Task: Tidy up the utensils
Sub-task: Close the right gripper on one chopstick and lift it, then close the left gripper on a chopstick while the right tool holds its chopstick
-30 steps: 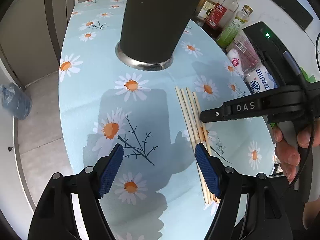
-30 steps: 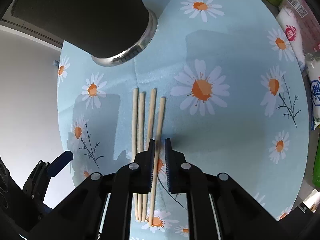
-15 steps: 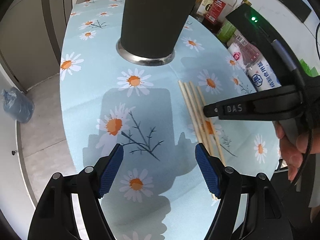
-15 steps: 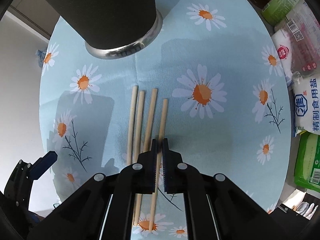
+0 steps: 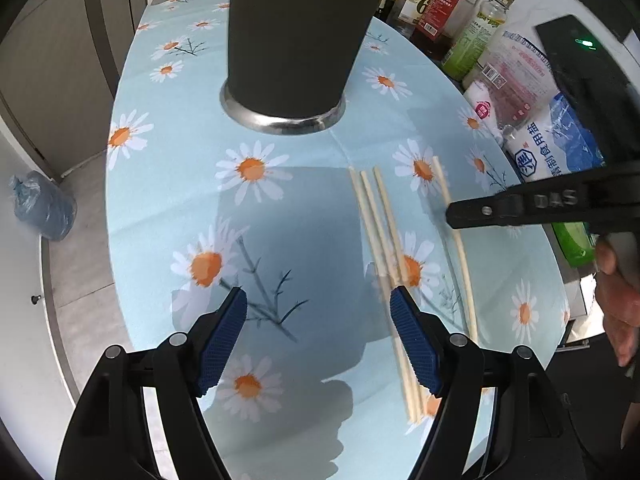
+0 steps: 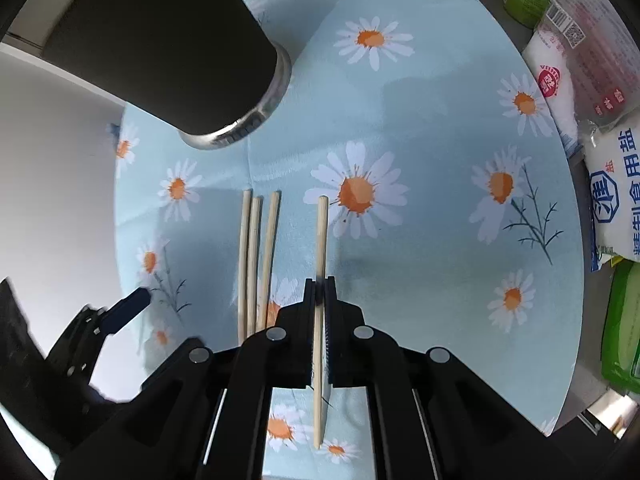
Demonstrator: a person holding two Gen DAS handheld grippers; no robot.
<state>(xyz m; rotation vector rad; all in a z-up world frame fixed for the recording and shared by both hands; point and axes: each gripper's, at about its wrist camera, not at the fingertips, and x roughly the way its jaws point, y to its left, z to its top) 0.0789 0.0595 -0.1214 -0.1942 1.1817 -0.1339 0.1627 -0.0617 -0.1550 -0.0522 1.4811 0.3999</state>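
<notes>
While a daisy-print cloth (image 5: 168,184) covers the table, the dark cup (image 5: 296,32) with its steel base ring stands on it as the biggest thing in sight, and everything else sits relative to that cup. Off to the cup's right, past the cloth's edge, stand bottles (image 5: 476,36) and salt bags (image 5: 556,148). Nearer the cameras than the cup, the left gripper (image 5: 318,336) hangs over the cloth with its blue pads wide apart and nothing between them. On the near right of the cup, the right gripper (image 6: 320,292) has its jaws pressed together on one chopstick (image 6: 321,232), which is held clear of the others, its far tip aimed roughly toward the cup's side of the table. A hand (image 5: 616,288) grips that tool's handle at the right edge. Three more chopsticks (image 6: 252,256) lie side by side on the cloth, just near of the cup, left of the held one
</notes>
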